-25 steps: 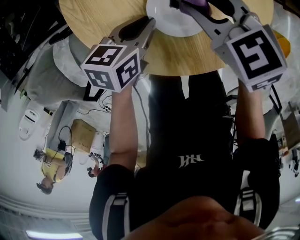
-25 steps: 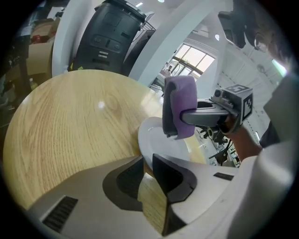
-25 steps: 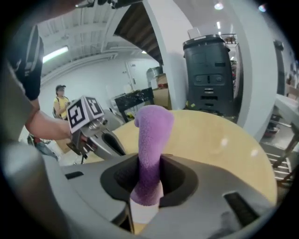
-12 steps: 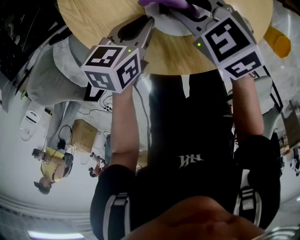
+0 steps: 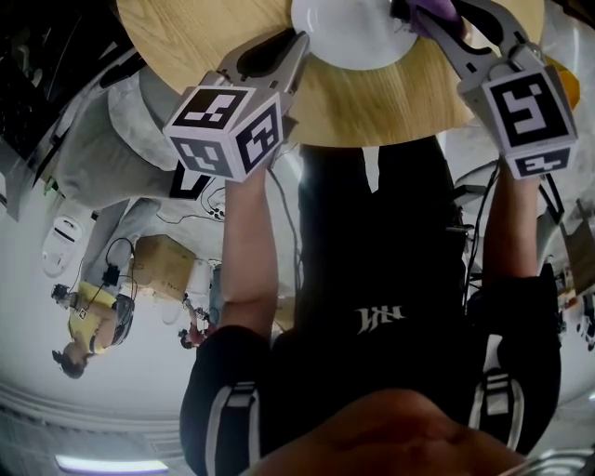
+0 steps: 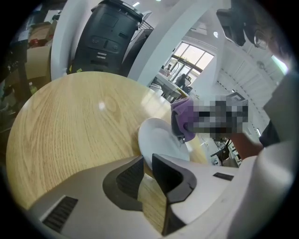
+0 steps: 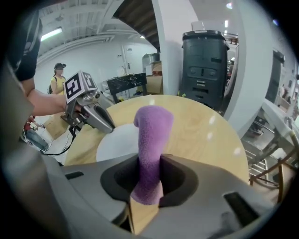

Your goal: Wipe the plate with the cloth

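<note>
A white plate lies on the round wooden table at the top of the head view. My left gripper is shut on the plate's near-left rim; in the left gripper view the rim of the plate runs into the narrow gap of the gripper, whose jaws have just closed slightly further. My right gripper is shut on a purple cloth over the plate's right side. The right gripper view shows the cloth standing up between the jaws, with the plate behind it.
A black bin stands behind the table. A person in yellow is on the floor side at the left. An orange object shows by the table's right edge. Bare wood spreads left of the plate.
The right gripper swept the cloth left over the plate, then back to the plate's right side. The left gripper stayed on the rim.
</note>
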Available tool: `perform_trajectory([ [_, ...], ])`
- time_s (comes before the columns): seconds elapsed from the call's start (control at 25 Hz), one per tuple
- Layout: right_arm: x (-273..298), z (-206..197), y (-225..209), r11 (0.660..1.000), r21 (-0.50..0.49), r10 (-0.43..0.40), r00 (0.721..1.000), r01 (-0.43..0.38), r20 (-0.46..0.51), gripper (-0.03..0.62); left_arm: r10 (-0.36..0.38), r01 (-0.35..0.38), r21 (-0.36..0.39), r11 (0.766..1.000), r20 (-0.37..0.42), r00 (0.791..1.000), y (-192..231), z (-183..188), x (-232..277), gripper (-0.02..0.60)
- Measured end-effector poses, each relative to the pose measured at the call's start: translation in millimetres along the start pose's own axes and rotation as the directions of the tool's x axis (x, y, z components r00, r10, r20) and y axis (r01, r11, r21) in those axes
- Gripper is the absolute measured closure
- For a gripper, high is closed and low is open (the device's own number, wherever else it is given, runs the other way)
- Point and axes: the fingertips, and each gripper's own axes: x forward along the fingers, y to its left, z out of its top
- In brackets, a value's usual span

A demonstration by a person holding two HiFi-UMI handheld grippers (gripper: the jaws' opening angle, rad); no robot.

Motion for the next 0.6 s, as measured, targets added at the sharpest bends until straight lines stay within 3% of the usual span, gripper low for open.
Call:
perform_trajectory([
  [0.16, 0.1, 28.6, 34.9, 0.993, 0.015, 0.117, 0.988, -0.119, 0.098, 0.496, 0.004, -0.004, 0.002, 1.0, -0.005, 1.0, 0.7, -1.8, 0.3, 0.525],
  [0.36, 46.8, 52.2, 100.8, 0.946, 0.083, 0.299, 0.944, -0.312, 0.136, 0.497, 0.014, -0.014, 0.0, 1.0, -0.014, 1.0, 4.1, -2.7, -2.0, 0.525],
  [0.6, 51.7, 35.3, 90.1, 0.971, 0.015, 0.24, 0.97, -0.241, 0.043, 0.497, 0.019, -0.019, 0.007, 1.0, -0.008, 1.0, 5.7, -1.1, -4.4, 0.525],
])
